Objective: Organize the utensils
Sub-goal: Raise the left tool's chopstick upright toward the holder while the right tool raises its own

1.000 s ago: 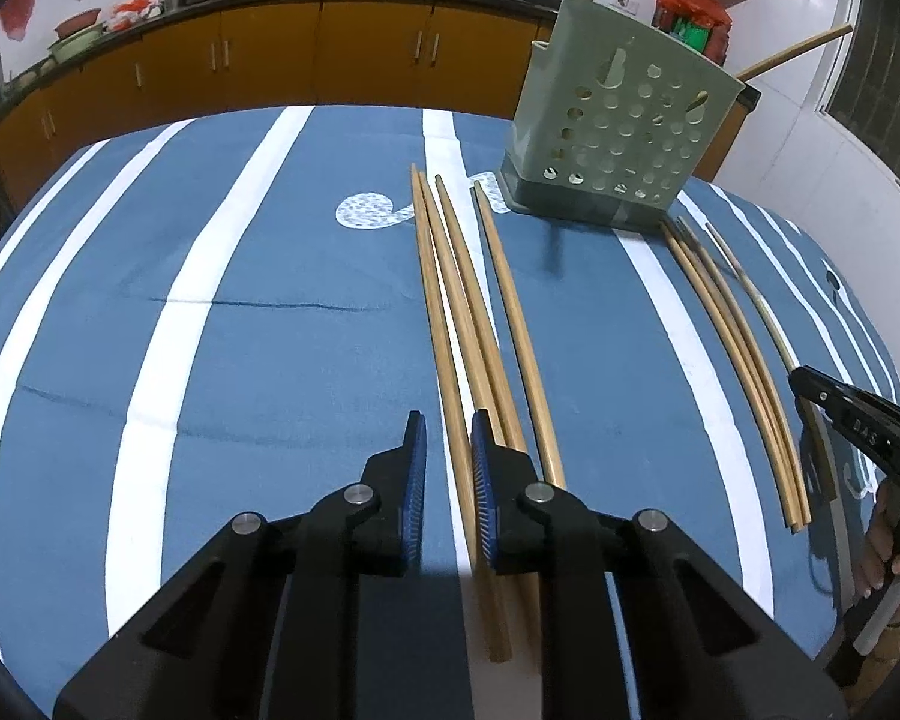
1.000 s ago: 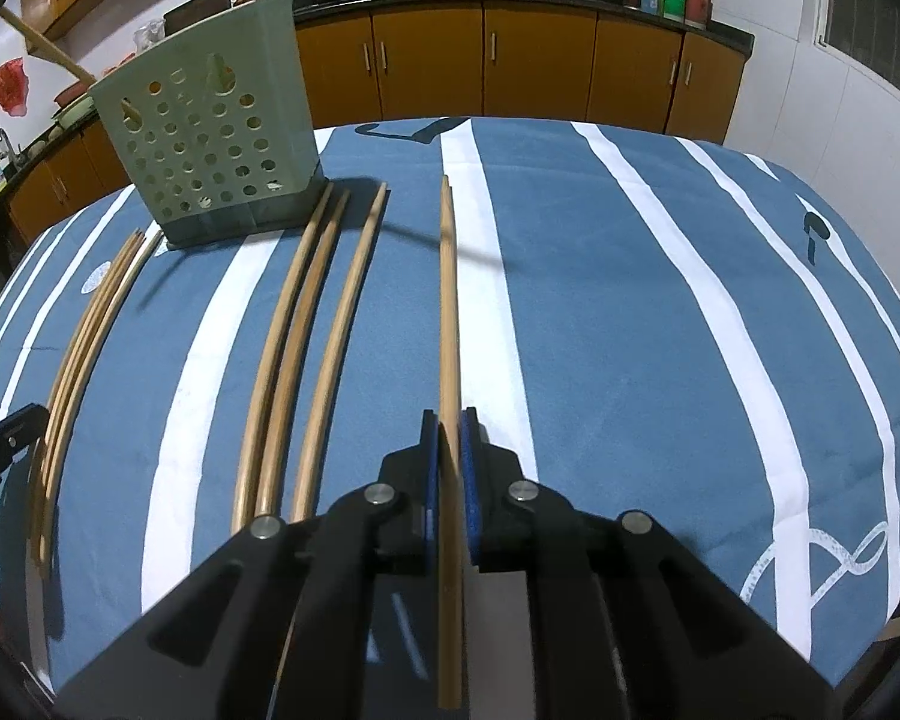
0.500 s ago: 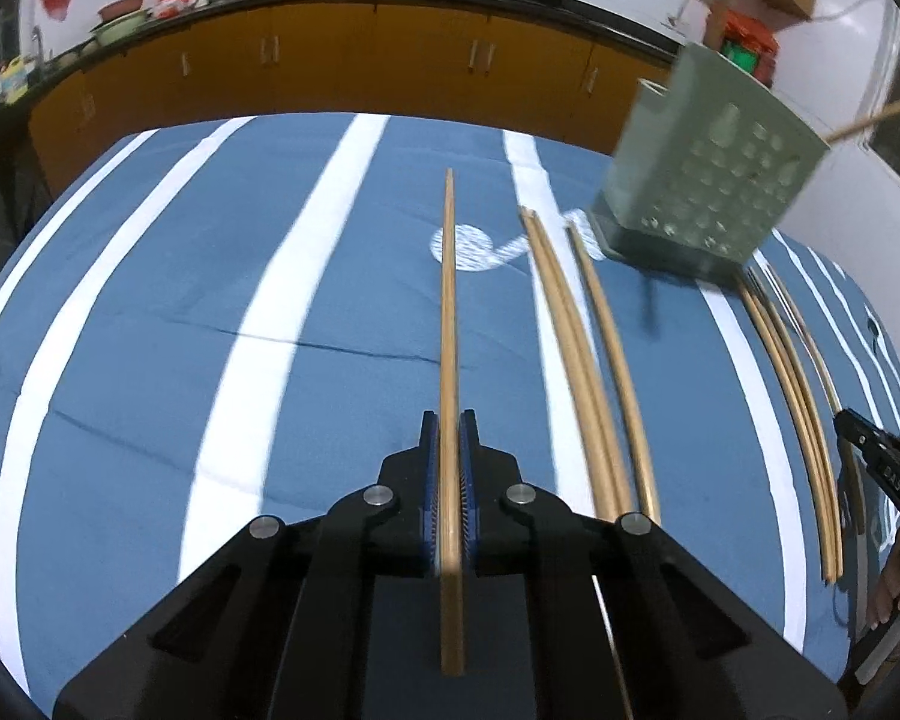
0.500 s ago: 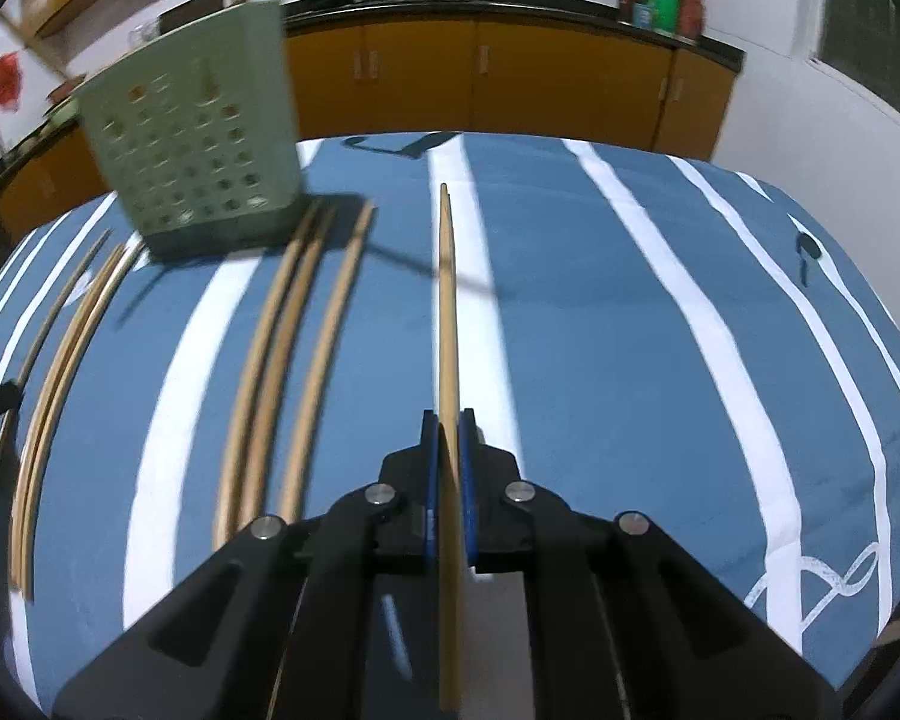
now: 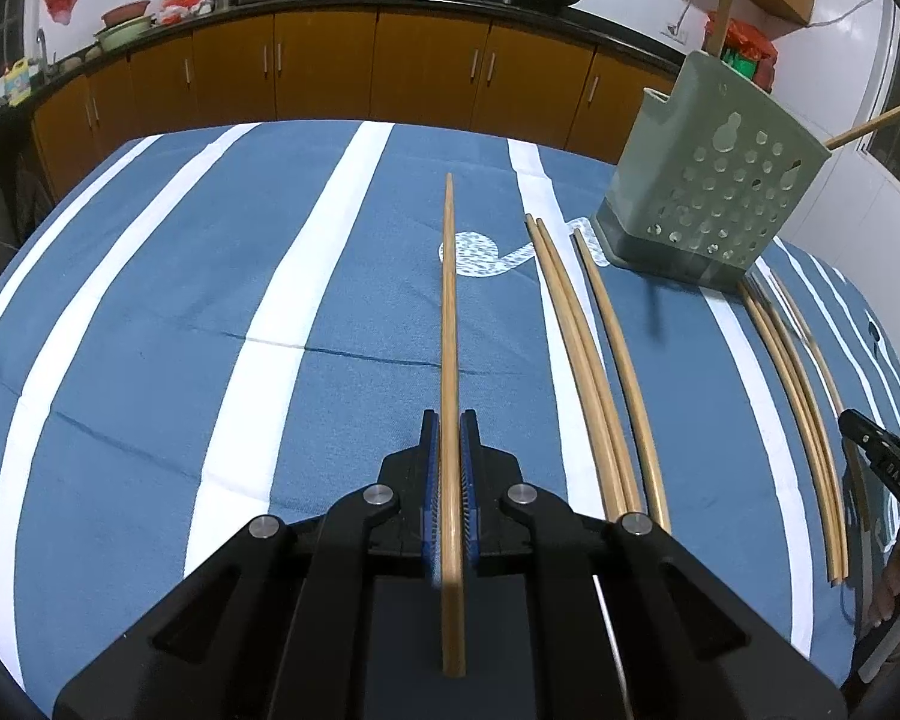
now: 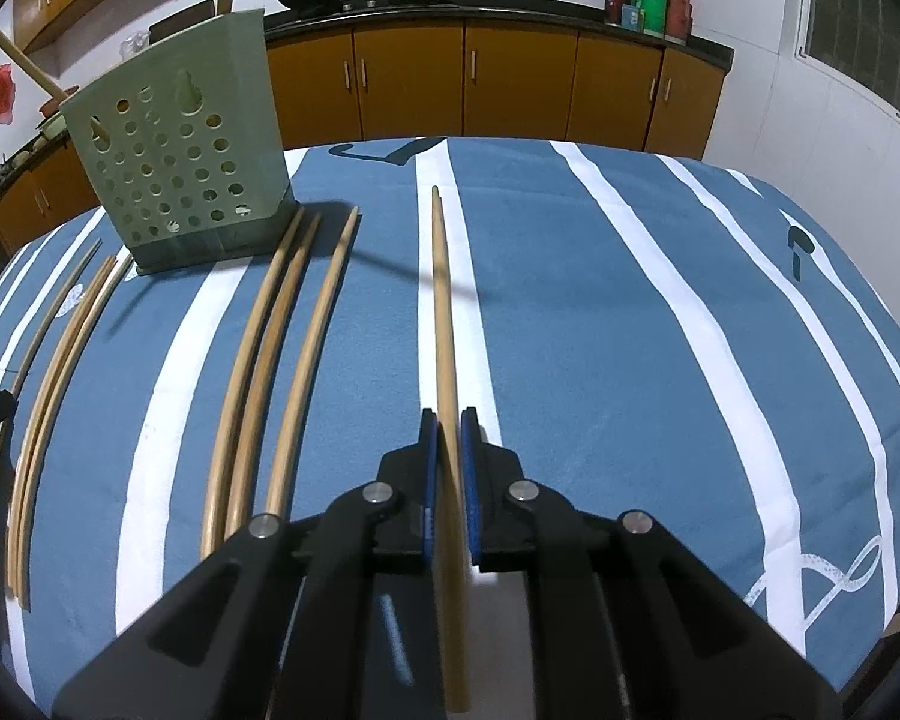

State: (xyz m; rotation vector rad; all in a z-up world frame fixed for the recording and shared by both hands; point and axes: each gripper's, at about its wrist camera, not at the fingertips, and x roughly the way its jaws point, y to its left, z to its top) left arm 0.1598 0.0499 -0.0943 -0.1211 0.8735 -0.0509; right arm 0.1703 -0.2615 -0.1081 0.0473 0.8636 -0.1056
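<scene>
Table (image 5: 150, 312): blue cloth with white stripes.
Holder (image 5: 708, 198): upright, far side.
Three chopsticks (image 5: 594, 372): just left of holder.
Thin chopsticks (image 5: 798, 396): near holder's right corner.

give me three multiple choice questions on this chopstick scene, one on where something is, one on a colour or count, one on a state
1. Where does the perforated plastic utensil holder stand in the left wrist view?
A. far right of the cloth
B. near left corner
C. on the kitchen counter

2. What colours is the striped tablecloth?
A. red and yellow
B. blue and white
C. plain green

3. What is the left gripper doing?
A. wide open over bare cloth
B. shut on a long wooden chopstick
C. shut on a metal spoon

Answers:
1. A, the pale green holder sits at the upper right, beyond the loose chopsticks.
2. B, white stripes run across blue fabric.
3. B, both pads press the chopstick's sides; the right gripper likewise grips its own chopstick.
</scene>
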